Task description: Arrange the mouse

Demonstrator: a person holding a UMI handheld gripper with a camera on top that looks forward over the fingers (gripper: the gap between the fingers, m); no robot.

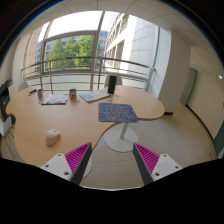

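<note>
The job looks barely begun. The jaws of the gripper (110, 160) are held wide open, and nothing is held between the pink pads. The small, pale, rounded mouse (53, 137) is seen on the big light wooden surface (60, 118), near its front edge, ahead of the left finger and well apart from it. The dark speckled mouse mat (117, 112) is laid further along, well apart from the mouse. The mouse must be reached, picked up and moved, likely onto the mat.
</note>
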